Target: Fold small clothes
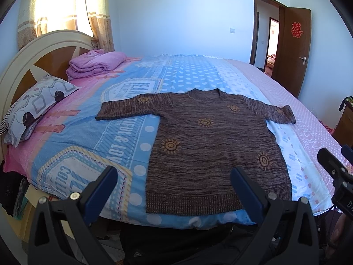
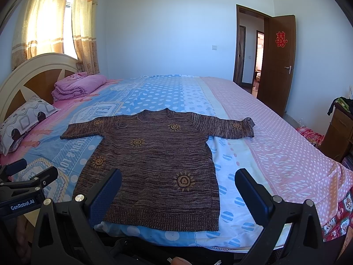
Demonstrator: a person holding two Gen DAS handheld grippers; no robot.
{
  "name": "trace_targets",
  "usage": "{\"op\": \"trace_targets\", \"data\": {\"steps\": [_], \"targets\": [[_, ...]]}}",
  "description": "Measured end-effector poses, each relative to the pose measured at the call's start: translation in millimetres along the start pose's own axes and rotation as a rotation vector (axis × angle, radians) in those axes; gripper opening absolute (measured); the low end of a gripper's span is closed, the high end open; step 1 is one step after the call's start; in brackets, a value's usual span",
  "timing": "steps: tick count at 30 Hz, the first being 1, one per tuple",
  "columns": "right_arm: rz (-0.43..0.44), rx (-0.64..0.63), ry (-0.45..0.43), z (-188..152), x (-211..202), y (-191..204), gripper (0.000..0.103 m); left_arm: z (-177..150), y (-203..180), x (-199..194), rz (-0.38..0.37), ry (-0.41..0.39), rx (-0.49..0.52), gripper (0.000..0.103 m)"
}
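Holding both tools above the near edge of the bed [image 2: 275, 145], I had nothing in either one. My left tool [image 1: 174, 182] stood with its blue-padded fingers [image 1: 103, 185] spread wide, one off the sweater's left side over the sheet, the other over the ribbed hem. My right tool [image 2: 178, 187] was spread just as wide, straddling the hem's right half, and clear of the knit as far as I could tell. The sweater [image 2: 154, 165], brown with orange sun motifs, lay flat and face up on the bed, hem toward me, neckline away, both sleeves stretched straight out to the sides. The right cuff looked slightly turned over. Beyond the sweater's left sleeve, a patterned pillow [image 1: 37, 108] leaned by the headboard [image 1: 28, 50], and a folded pink blanket [image 1: 94, 64] sat farther along it. Past the sweater's right sleeve, a brown door [image 2: 278, 64] with a red paper emblem stood open.
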State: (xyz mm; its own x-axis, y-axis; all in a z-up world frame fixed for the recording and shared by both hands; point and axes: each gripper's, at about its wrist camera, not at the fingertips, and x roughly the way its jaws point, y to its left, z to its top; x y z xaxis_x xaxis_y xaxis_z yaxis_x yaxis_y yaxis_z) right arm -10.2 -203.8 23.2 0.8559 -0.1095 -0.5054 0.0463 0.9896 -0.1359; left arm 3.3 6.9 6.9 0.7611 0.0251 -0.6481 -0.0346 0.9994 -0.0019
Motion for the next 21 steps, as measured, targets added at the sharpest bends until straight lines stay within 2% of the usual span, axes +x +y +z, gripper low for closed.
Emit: {"op": "trace_targets", "data": {"steps": [21], "targets": [[0.003, -0.002, 0.002, -1.2, 0.8, 1.4, 0.102, 3.1, -1.5, -1.1, 0.0, -0.001, 0.001, 0.103]]}}
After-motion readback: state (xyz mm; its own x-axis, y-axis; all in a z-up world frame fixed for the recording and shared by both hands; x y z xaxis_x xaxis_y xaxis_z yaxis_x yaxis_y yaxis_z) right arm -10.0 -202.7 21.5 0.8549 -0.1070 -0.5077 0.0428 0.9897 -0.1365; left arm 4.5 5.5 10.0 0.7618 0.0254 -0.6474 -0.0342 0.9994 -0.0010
